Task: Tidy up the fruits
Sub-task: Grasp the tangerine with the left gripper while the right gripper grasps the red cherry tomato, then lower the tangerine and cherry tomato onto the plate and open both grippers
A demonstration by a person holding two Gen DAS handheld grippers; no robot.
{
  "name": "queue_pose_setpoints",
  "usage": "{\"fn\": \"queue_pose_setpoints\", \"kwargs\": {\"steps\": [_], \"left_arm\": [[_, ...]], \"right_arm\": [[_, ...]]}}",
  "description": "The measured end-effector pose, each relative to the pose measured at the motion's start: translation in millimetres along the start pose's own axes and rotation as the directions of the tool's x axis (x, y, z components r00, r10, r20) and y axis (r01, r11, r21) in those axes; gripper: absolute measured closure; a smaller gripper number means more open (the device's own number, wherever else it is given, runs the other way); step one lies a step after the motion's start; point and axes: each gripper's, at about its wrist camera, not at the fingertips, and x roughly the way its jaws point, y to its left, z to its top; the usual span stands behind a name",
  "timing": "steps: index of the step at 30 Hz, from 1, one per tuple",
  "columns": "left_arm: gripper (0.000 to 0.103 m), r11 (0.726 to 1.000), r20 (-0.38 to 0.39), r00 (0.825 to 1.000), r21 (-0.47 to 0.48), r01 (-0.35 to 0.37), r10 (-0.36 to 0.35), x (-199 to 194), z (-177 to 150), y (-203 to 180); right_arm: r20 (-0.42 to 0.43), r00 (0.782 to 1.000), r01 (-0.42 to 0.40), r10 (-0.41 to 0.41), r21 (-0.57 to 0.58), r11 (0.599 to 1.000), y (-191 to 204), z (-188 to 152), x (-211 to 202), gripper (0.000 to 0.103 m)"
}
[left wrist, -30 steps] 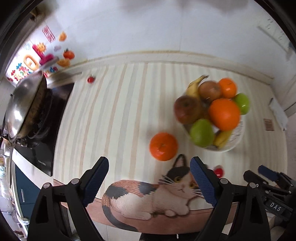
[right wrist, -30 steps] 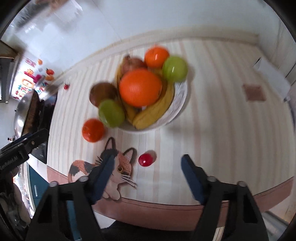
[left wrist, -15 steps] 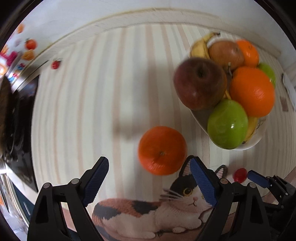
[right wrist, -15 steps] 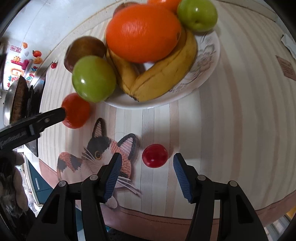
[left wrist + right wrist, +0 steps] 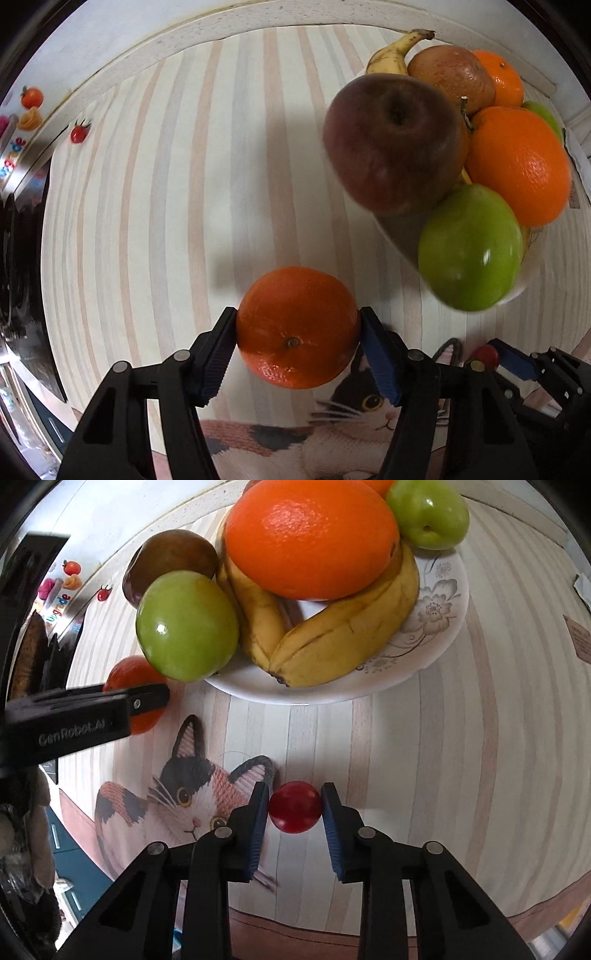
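Two low hand-held grippers: left pinching mandarin, right pinching cherry tomato

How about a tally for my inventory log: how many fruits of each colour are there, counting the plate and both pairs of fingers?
Orange fruits: 3
Green apples: 2
Yellow bananas: 2
Dark red-brown fruits: 2
Small red fruit: 1
Total: 10

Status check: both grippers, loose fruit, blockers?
Left gripper shut on tangerine. Right gripper shut on small red fruit. Plate already piled high; little room.
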Motion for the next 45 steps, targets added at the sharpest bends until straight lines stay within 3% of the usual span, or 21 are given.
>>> {"fn": "queue_pose_setpoints", "kwargs": {"steps": [7, 12, 16, 19, 22, 26, 33, 39, 45], "left_arm": [[0.040, 0.996, 0.023, 0.997, -0.050, 0.071, -0.070, -24, -19, 8], [0.040, 0.986, 0.086, 0.984, -0.056, 0.160, -0.154, -70, -12, 6], [0.040, 0.975, 0.151, 0.965, -0.022, 0.220, -0.214, -109, 20, 0], [0.040, 0.977, 0.182, 0.960, 0.014, 0.213, -0.212, -119, 63, -14], [0.040, 0.982, 0.177, 0.966, 0.040, 0.185, -0.189, -112, 93, -20], [0.040, 0.985, 0.115, 0.979, 0.068, 0.161, -0.168, -88, 124, -25], [0.040, 0.982, 0.023, 0.985, 0.088, 0.169, -0.171, -54, 134, -39], [0.039, 0.984, 0.028, 0.987, 0.096, 0.153, -0.157, -51, 133, -42], [0.039, 0.986, 0.022, 0.991, 0.103, 0.130, -0.133, -49, 131, -46]], "right_arm": [[0.046, 0.999, -0.027, 0.027, -0.009, 1.000, -9, -2, -19, 0.072], [0.091, 0.994, -0.066, 0.064, 0.019, 0.998, -19, 1, -46, 0.072], [0.132, 0.987, -0.094, 0.086, 0.056, 0.994, -33, 14, -68, 0.072], [0.161, 0.983, -0.104, 0.089, 0.089, 0.991, -46, 28, -77, 0.072], [0.189, 0.978, -0.115, 0.091, 0.122, 0.986, -59, 47, -84, 0.072], [0.213, 0.974, -0.116, 0.084, 0.144, 0.983, -71, 70, -87, 0.072], [0.208, 0.973, -0.135, 0.103, 0.145, 0.980, -82, 87, -82, 0.072], [0.201, 0.975, -0.131, 0.097, 0.163, 0.978, -94, 85, -72, 0.072], [0.210, 0.976, -0.066, 0.047, 0.082, 0.994, -84, 92, -69, 0.072]]}}
